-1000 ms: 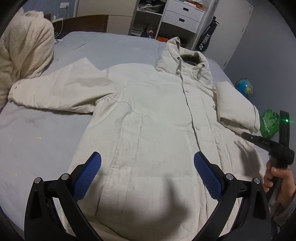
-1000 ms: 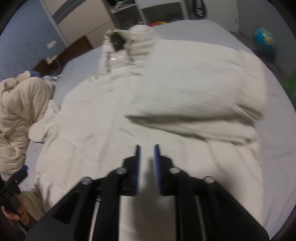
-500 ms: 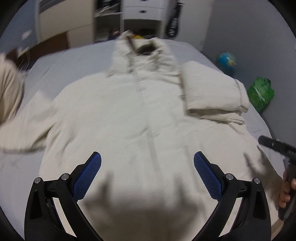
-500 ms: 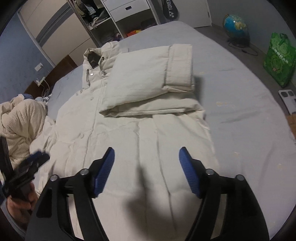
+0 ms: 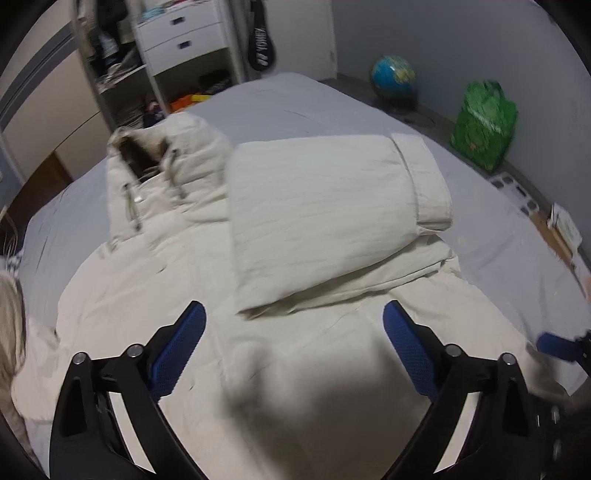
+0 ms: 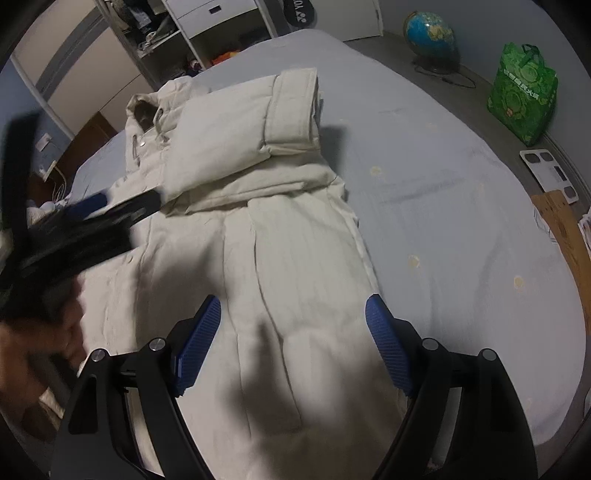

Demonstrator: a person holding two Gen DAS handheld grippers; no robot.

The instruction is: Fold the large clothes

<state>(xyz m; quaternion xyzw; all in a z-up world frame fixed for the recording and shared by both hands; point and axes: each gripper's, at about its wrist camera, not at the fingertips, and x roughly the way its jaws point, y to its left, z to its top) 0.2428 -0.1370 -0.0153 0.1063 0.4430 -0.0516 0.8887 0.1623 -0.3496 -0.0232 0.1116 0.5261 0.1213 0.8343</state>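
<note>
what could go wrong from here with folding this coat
1. The folded sleeve lies loose on the puffy coat; tugging the body could let it slide open.
2. The left hand-held gripper, jaws closing on nothing, and the right hand-held gripper, jaws opening on nothing, are close together over the hem and could collide.
3. The coat's edge lies near the bed edge; a hard pull might drag it off.

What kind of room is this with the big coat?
Most likely a bedroom. The coat lies spread on a wide bed with a grey sheet, white drawers and cluttered shelves stand behind it, and a globe sits on the floor by the wall.
</note>
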